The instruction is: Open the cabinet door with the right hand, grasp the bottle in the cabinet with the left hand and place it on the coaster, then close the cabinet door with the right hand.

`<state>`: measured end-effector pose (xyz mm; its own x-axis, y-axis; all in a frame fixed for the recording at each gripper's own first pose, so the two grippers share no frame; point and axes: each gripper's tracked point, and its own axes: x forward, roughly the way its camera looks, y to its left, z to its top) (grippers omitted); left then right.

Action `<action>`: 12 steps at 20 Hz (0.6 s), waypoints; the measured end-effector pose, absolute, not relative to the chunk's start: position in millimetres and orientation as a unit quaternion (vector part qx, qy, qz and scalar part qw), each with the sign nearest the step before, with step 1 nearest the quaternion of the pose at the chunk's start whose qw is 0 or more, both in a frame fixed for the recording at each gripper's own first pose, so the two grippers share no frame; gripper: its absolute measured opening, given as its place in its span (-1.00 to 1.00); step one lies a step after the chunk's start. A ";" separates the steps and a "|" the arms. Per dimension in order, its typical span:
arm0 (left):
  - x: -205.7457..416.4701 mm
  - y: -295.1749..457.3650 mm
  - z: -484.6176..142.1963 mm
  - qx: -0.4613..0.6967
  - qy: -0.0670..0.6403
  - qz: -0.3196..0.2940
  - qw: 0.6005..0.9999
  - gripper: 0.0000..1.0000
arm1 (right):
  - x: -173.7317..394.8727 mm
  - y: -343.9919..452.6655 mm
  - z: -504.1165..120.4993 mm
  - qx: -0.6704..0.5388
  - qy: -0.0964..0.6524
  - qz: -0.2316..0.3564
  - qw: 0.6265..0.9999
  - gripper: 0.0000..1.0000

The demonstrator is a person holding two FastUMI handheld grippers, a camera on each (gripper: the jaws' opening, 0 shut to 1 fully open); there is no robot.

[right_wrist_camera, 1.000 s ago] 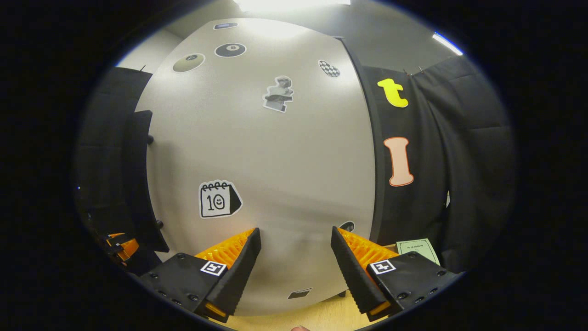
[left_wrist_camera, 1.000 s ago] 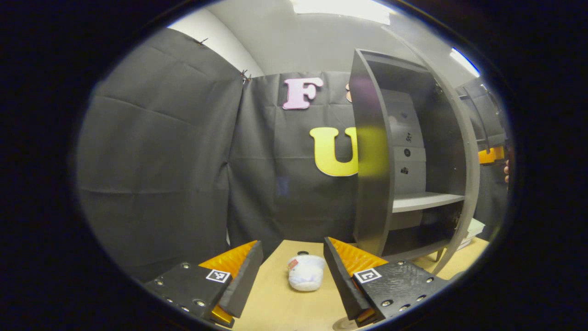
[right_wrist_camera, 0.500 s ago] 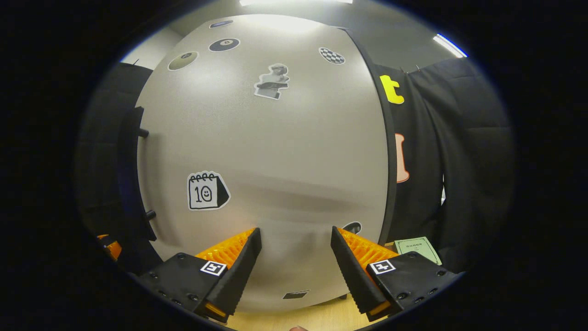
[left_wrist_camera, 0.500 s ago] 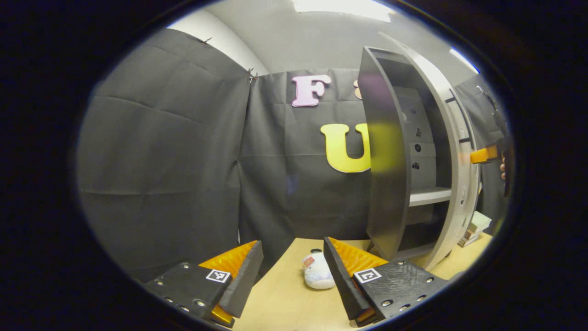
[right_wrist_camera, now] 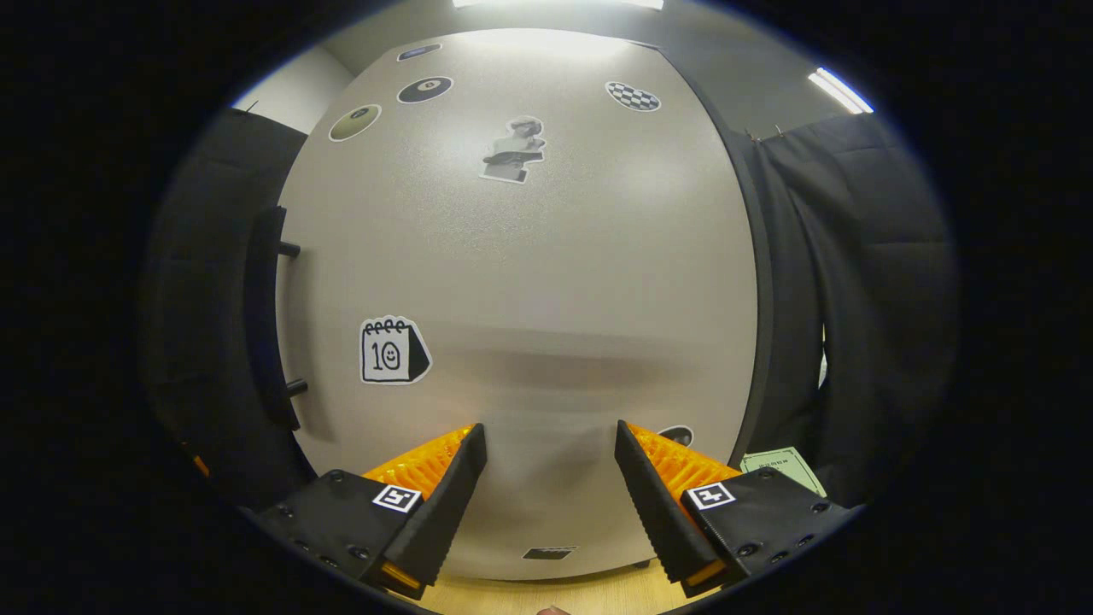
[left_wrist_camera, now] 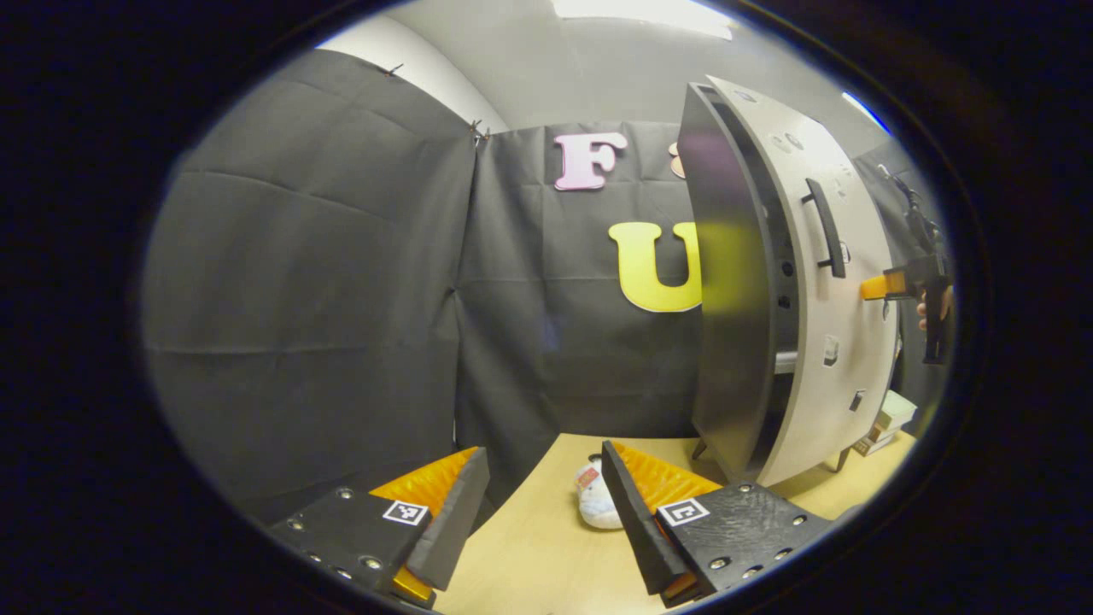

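The grey cabinet (left_wrist_camera: 734, 299) stands on the right of the left gripper view, its pale stickered door (left_wrist_camera: 832, 342) swung almost onto the cabinet's front, leaving a narrow gap. A dark bar handle (left_wrist_camera: 827, 226) sits on the door. Farther off, my right gripper (left_wrist_camera: 879, 286), held by a hand, has its tips at the door's face. In the right gripper view the door (right_wrist_camera: 529, 282) is close ahead, its handle (right_wrist_camera: 265, 316) at the left, and my right gripper (right_wrist_camera: 551, 444) is open. My left gripper (left_wrist_camera: 546, 465) is open and holds nothing. A white bottle (left_wrist_camera: 593, 504) with a red label rests on the table beyond it.
The wooden table (left_wrist_camera: 546, 564) runs under both grippers. Small boxes (left_wrist_camera: 888, 418) lie on the table behind the cabinet's right side. A green card (right_wrist_camera: 786, 468) lies at the lower right of the door. Black cloth walls close off the back.
The cabinet door has swung from wide open to nearly shut, hiding the shelf inside. My right gripper has followed the door's face. The left gripper stayed open and shifted slightly.
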<state>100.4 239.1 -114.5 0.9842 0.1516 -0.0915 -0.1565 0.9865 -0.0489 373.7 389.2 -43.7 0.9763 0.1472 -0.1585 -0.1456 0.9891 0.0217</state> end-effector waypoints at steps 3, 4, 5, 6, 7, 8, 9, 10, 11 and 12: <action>101.0 234.2 -105.9 -0.026 0.038 0.074 0.996 0.59 | 371.1 389.8 -44.7 0.009 0.079 0.075 0.994 0.94; 101.1 230.1 -103.6 -0.025 0.036 0.075 0.996 0.59 | 370.1 391.0 -44.3 0.014 0.080 0.081 0.993 0.94; 100.0 226.3 -98.7 -0.026 0.034 0.075 0.996 0.59 | 367.2 391.6 -40.5 0.022 0.078 0.088 0.993 0.94; 98.1 220.3 -92.7 -0.027 0.032 0.074 0.996 0.59 | 366.7 392.1 -35.2 0.028 0.072 0.094 0.993 0.94; 95.8 214.8 -86.3 -0.026 0.029 0.073 0.997 0.59 | 362.1 391.9 -27.1 0.030 0.062 0.102 0.992 0.94; 92.7 208.4 -80.4 -0.023 0.027 0.072 0.997 0.59 | 355.4 389.8 -19.7 0.027 0.052 0.108 0.992 0.94; 89.1 201.8 -73.6 -0.017 0.023 0.072 0.997 0.59 | 350.9 387.8 -15.0 0.023 0.045 0.113 0.992 0.94; 84.4 195.8 -65.8 -0.012 0.020 0.071 0.997 0.59 | 341.4 381.4 -10.3 0.018 0.040 0.116 0.992 0.94; 80.0 188.2 -58.2 -0.008 0.016 0.069 0.997 0.59 | 331.0 373.9 -5.0 0.013 0.037 0.120 0.992 0.94; 76.8 177.7 -50.8 -0.006 0.013 0.067 0.998 0.59 | 320.3 365.9 0.9 0.010 0.034 0.125 0.991 0.94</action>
<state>76.8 177.7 -50.8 0.9908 0.1328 -0.0270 -0.1331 0.9911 -0.0100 320.3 365.9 0.9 0.9663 0.2492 -0.0643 -0.2478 0.9684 0.0290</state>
